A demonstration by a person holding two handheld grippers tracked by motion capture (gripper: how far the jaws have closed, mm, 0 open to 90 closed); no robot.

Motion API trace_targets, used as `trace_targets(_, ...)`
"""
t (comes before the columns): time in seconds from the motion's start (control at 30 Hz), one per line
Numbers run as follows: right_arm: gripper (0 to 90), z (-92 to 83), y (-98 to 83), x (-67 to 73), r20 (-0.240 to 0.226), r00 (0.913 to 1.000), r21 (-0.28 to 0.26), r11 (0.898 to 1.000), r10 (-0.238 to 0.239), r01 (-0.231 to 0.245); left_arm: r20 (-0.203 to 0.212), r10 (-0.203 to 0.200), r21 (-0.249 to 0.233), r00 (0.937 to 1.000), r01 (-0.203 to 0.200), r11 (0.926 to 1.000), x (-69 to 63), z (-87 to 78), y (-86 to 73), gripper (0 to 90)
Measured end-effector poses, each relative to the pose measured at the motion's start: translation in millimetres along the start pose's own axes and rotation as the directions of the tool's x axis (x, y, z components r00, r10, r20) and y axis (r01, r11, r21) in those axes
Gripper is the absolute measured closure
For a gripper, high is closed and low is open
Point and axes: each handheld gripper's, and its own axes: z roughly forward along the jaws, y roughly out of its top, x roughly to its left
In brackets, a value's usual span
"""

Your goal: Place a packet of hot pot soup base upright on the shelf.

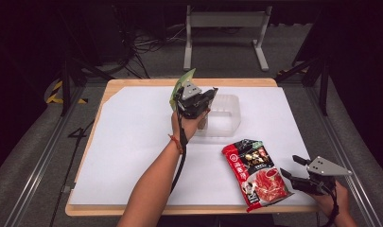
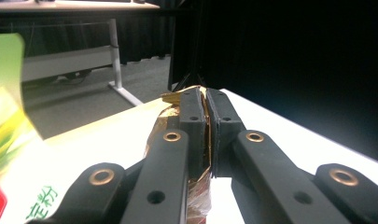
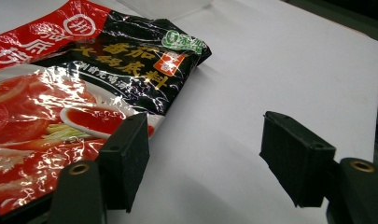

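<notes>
While the left gripper [image 1: 193, 97] hangs above the back half of the table [image 1: 132, 142], its jaws are pinched tight on the edge of a green packet [image 1: 182, 85], and the coming move, as I judge it, turns on where the clear plastic bin [image 1: 223, 113] lies from it: just beside it, toward three o'clock and slightly below. The packet stands up out of the jaws toward eleven o'clock in the high view, its long axis tilted rather than flat, so it likely has to swing over the near rim of the bin and go in edge first. In the left gripper view a gold foil seam [image 2: 203, 140] is squeezed between the two black pads, and the packet's green and white face with printed characters [image 2: 9, 140] curls away at nine o'clock, blurred by closeness.

The right gripper [image 1: 298, 172] rests at the table's front edge, at about four o'clock from the bin and well apart from it; its jaws stand wide and hold nothing. Just beside it at nine o'clock lies a red and black sauce packet [image 1: 255, 172], flat on the white surface, long axis running from eleven to five. It is glossy and crinkled, with tomato pictures and gold lettering. The right hand is clearly the nearer one to it; one pad [image 3: 126, 158] sits at its edge.
</notes>
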Motion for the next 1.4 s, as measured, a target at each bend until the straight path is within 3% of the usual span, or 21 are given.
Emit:
trace_targets(0.1,32.8,0.1,0.1,0.8,-0.001,1.0000,0.001,1.000,-0.004,0.004,-0.038,-0.006,-0.014,0.9993,0.006,0.9999,3.4,-4.9,1.4,80.3)
trace_targets(0.17,32.8,0.6,0.0,0.3,-0.001,1.0000,0.002,1.000,0.000,0.000,-0.021,-0.008,-0.018,0.9998,0.007,0.9998,5.7,-6.9,1.8,76.9)
trace_targets(0.27,32.7,0.8,0.1,0.0,-0.001,1.0000,0.003,1.000,0.002,-0.002,-0.037,-0.002,-0.019,0.9993,0.001,0.9998,6.6,-9.0,1.1,70.9)
trace_targets(0.4,32.6,0.4,0.0,-0.3,-0.001,1.0000,0.000,1.000,0.000,0.000,-0.002,-0.008,-0.022,1.0000,0.008,0.9997,12.9,-14.4,0.3,68.3)
trace_targets(0.5,32.7,0.7,-0.2,-0.7,-0.001,1.0000,0.001,1.000,0.003,-0.003,-0.005,0.011,-0.013,0.9999,-0.011,0.9999,13.2,-18.0,1.6,56.4)
trace_targets(0.7,33.1,0.0,-0.2,-0.8,-0.003,1.0000,-0.002,1.000,0.004,-0.004,0.027,0.033,-0.013,0.9991,-0.032,0.9994,11.5,-23.6,3.3,45.7)
trace_targets(0.83,35.1,-0.2,-0.4,-0.9,-0.009,1.0000,-0.004,1.000,0.001,-0.001,0.039,0.059,-0.006,0.9975,-0.058,0.9983,10.9,-27.3,3.1,45.0)
trace_targets(1.0,37.6,-0.6,-0.1,-0.6,-0.019,0.9998,-0.006,1.000,0.001,-0.001,0.094,0.096,0.005,0.9909,-0.097,0.9952,10.8,-37.8,-0.5,44.5)
trace_targets(1.13,38.2,-0.5,0.2,-0.6,-0.020,0.9998,-0.008,1.000,0.003,-0.003,0.085,0.126,0.030,0.9883,-0.129,0.9912,11.2,-42.8,-4.5,44.1)
trace_targets(1.27,36.8,0.4,0.7,-0.1,-0.018,0.9998,-0.004,1.000,0.003,-0.003,0.098,0.117,0.053,0.9883,-0.123,0.9910,13.6,-43.0,-9.7,48.1)
trace_targets(1.3,36.7,0.5,0.7,0.2,-0.018,0.9998,-0.003,1.000,0.002,-0.002,0.079,0.138,0.077,0.9872,-0.145,0.9865,12.3,-43.2,-13.8,48.1)
trace_targets(1.4,37.0,0.5,0.4,0.3,-0.019,0.9998,-0.003,1.000,0.002,-0.002,0.090,0.156,0.099,0.9836,-0.165,0.9813,11.0,-45.4,-19.5,51.0)
